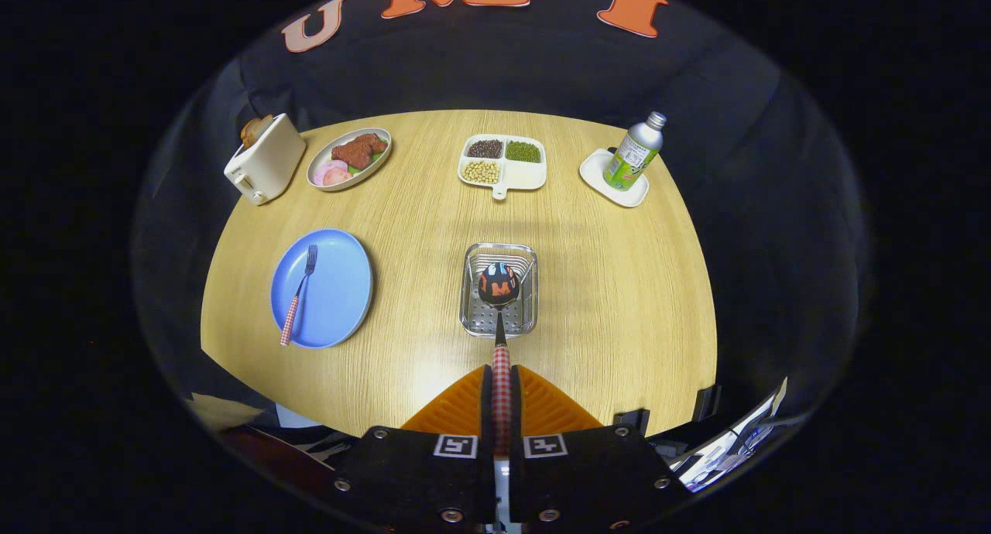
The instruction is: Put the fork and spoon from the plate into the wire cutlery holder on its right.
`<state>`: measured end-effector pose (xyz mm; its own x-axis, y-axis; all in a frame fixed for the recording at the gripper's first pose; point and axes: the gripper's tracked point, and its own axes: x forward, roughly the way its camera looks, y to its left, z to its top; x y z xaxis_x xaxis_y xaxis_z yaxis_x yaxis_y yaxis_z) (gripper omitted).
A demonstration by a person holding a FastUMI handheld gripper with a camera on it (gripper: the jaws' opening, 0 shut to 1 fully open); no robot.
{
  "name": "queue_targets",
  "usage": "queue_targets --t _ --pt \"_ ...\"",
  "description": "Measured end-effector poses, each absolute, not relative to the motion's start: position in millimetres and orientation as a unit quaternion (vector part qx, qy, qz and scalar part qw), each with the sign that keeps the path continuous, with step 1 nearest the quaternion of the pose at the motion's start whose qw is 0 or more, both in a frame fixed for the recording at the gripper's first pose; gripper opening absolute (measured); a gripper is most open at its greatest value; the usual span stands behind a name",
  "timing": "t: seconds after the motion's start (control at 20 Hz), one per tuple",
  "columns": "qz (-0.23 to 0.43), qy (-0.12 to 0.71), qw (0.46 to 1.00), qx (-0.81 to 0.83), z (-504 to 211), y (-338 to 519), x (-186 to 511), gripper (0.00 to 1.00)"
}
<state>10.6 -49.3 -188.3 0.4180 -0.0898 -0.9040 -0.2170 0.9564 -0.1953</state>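
**Spoon held over the holder, fork on the plate**

Your gripper [502,395] is clamped on the spoon [499,302] by its red-checked handle; the shiny bowl hangs above the wire cutlery holder [526,321]. To the left, the fork [299,294], with a matching checked handle, lies on the blue plate [341,286]. On the far side of the tabletop [619,286] stand a toaster [265,159], a plate of food [348,159], a divided tray [503,162] and a bottle [635,153]. You cannot tell whether the spoon touches the holder.

Checked-handled spoon [500,340] clamped over wire cutlery holder [499,289]; matching fork [300,290] on blue plate [321,288].
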Motion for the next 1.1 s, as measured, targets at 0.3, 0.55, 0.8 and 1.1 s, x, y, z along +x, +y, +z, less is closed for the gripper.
queue_targets --t 0.3,0.55,0.8,1.1 --pt "0.037 0.584 0.797 -0.149 -205.5 -50.6 31.5 0.07" --pt "0.036 0.619 0.769 -0.156 -223.8 -45.6 42.0 0.08" --pt "0.033 0.643 0.748 -0.161 -226.1 -46.5 39.3 0.07" --pt "0.036 0.654 0.737 -0.169 -225.8 -47.0 33.1 0.07"
